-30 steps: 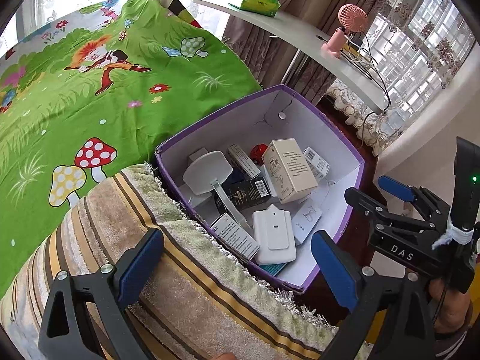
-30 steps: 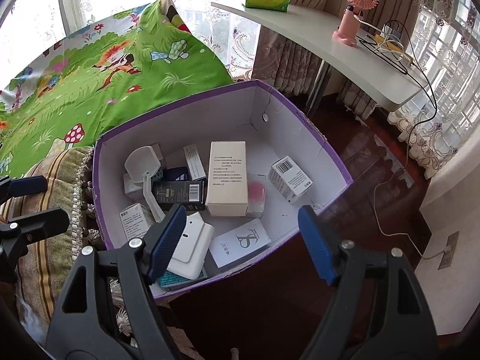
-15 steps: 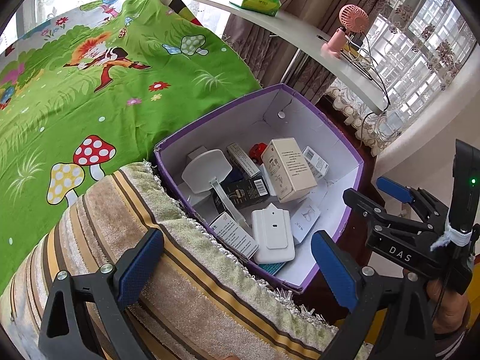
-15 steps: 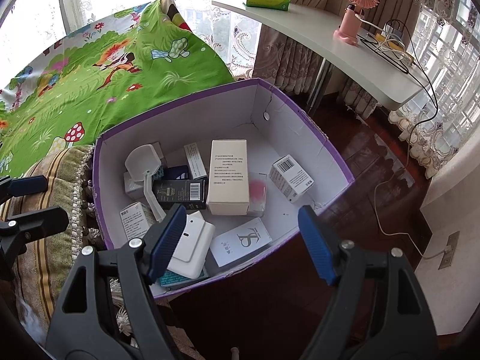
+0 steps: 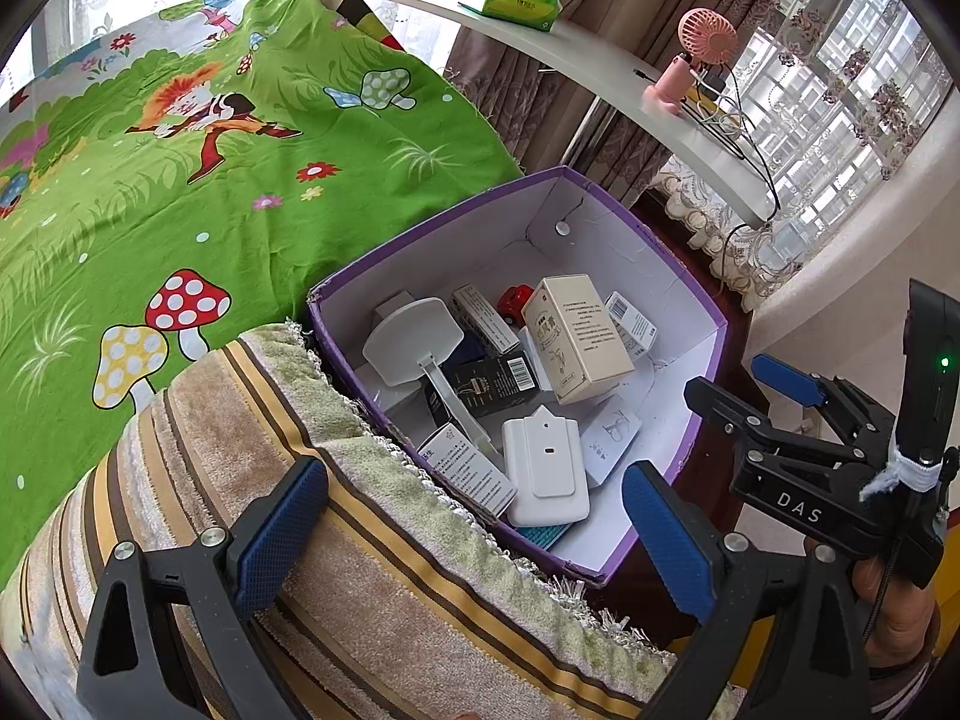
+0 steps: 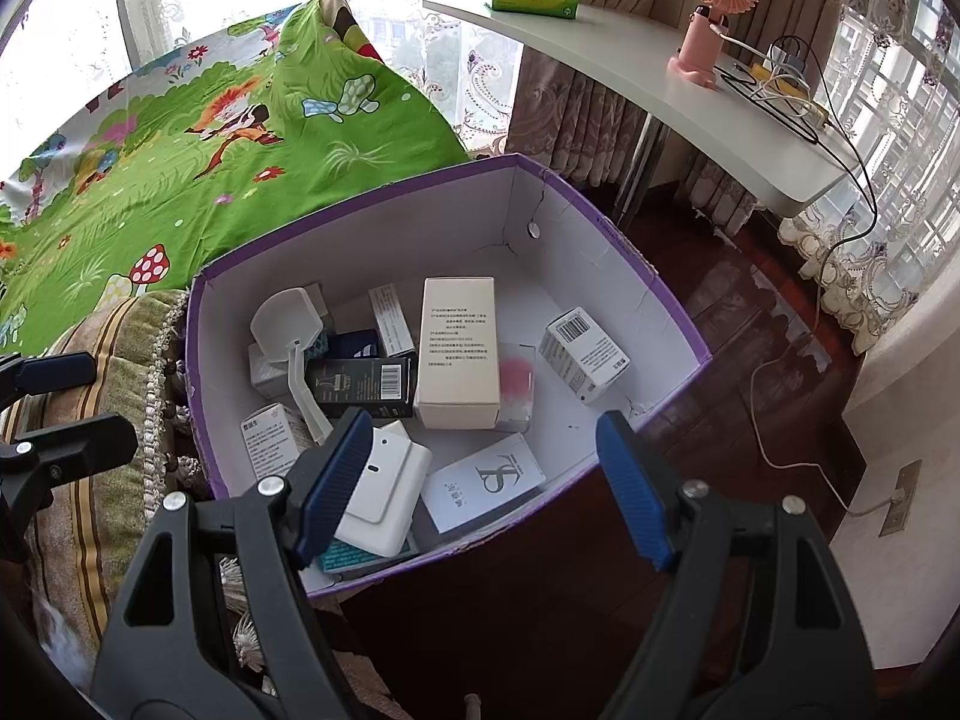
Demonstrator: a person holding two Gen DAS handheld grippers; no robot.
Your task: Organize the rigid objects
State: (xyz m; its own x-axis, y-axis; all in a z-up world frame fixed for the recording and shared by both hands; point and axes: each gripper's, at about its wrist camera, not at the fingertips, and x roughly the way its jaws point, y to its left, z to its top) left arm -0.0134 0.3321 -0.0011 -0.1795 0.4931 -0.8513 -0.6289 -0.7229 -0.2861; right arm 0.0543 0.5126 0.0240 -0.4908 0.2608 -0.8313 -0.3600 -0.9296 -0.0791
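Left hand-held gripper (image 5: 474, 531): spread wide, holding nothing, above striped towel (image 5: 372, 576) at near-left edge of purple box (image 5: 702, 360). Right hand-held gripper (image 6: 480, 483): spread wide, holding nothing, over box's near edge. Inside box: white flat device (image 6: 384, 489) at near edge, black carton (image 6: 360, 387) left of centre, tall cream carton (image 6: 459, 351) at centre, barcoded white carton (image 6: 582, 354) toward right wall. Green cartoon bedsheet (image 5: 180, 180) beyond box's left side.

A home bedroom: cartoon bedsheet (image 5: 180, 180), lace curtains (image 6: 888, 120), desk fan (image 6: 714, 6).
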